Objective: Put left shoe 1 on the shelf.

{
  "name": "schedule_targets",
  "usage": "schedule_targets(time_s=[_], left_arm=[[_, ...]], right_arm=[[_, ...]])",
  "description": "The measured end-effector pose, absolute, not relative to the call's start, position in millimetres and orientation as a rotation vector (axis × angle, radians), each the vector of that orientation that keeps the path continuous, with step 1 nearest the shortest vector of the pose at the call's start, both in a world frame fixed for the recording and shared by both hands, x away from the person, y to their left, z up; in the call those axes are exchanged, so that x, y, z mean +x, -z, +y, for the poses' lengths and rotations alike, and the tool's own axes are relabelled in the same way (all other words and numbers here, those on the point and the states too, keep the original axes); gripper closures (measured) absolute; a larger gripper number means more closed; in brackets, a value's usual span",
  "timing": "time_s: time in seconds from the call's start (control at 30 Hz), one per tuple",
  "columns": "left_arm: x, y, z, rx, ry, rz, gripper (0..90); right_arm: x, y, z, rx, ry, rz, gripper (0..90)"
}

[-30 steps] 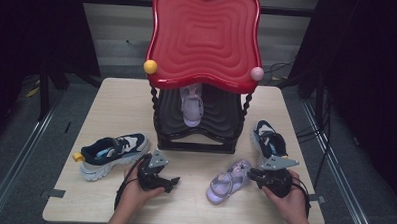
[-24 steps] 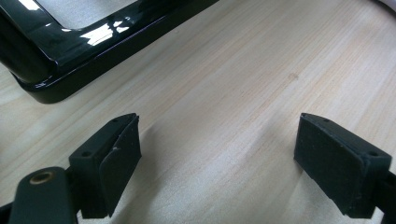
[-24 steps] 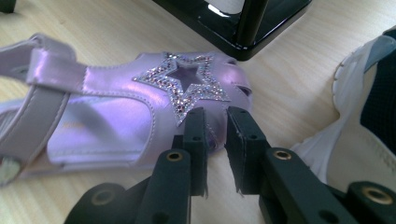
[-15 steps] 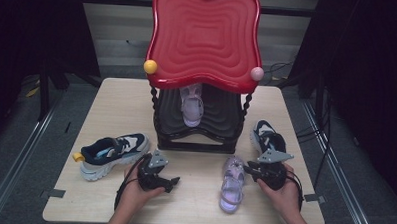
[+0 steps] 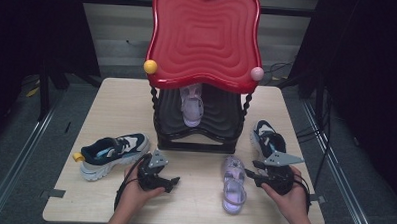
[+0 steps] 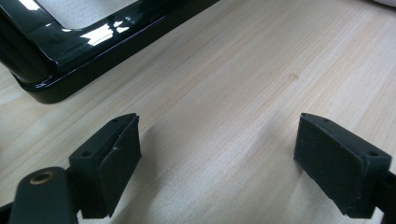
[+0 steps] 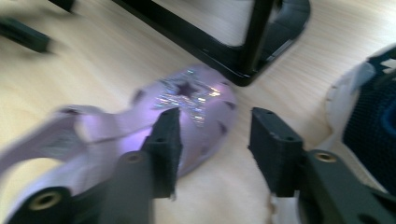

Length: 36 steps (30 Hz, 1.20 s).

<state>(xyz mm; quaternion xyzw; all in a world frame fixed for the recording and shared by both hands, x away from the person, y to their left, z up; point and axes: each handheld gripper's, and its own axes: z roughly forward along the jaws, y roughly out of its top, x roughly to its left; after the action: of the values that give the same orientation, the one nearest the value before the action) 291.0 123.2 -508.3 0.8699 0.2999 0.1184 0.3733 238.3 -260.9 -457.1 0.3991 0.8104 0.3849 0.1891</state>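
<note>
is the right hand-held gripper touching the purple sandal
Apart: the right gripper view shows the right hand-held gripper open, bare table between its jaws, purple sandal beyond them.

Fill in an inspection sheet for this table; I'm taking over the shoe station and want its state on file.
Surface: pale wood table, bare between the things.
Job's things: lilac sandal lies flat in front of the rack; its twin sits on the black rack shelf under the red top.
Clutter: navy sneaker at left, another at right.
Grippers: left gripper open over bare wood; right gripper has just been opening, its fingers off the sandal, one hanging over its toe.
Cables: black leads on the floor at right.
Surroundings: dark curtains, grey floor.
</note>
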Motion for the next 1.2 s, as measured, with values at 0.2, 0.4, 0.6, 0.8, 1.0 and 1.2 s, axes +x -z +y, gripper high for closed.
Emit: schedule_targets(time_s=[0.2, 0.4, 0.6, 0.8, 1.0, 1.2], left_arm=[[291.0, 508.4, 123.3, 2.228, -0.303, 0.768, 14.0], [290.8, 508.4, 123.1, 2.223, -0.302, 0.772, 14.0], [290.9, 508.5, 123.1, 2.222, -0.301, 0.773, 14.1], [291.1, 508.4, 123.2, 2.226, -0.303, 0.771, 14.1], [291.0, 508.6, 123.1, 2.221, -0.301, 0.775, 14.1], [290.9, 508.5, 123.0, 2.222, -0.302, 0.777, 14.1]], right_arm=[[223.5, 448.9, -254.3, 1.113, -1.201, 2.32, 44.1], [212.8, 454.9, -242.2, 1.1, -1.248, 2.359, 37.9], [211.3, 467.5, -241.9, 1.097, -1.174, 2.397, 39.4], [210.1, 469.5, -251.9, 1.112, -1.146, 2.379, 41.2], [209.8, 470.0, -261.2, 1.139, -1.127, 2.351, 42.6], [211.0, 470.5, -268.7, 1.145, -1.107, 2.329, 43.4]])
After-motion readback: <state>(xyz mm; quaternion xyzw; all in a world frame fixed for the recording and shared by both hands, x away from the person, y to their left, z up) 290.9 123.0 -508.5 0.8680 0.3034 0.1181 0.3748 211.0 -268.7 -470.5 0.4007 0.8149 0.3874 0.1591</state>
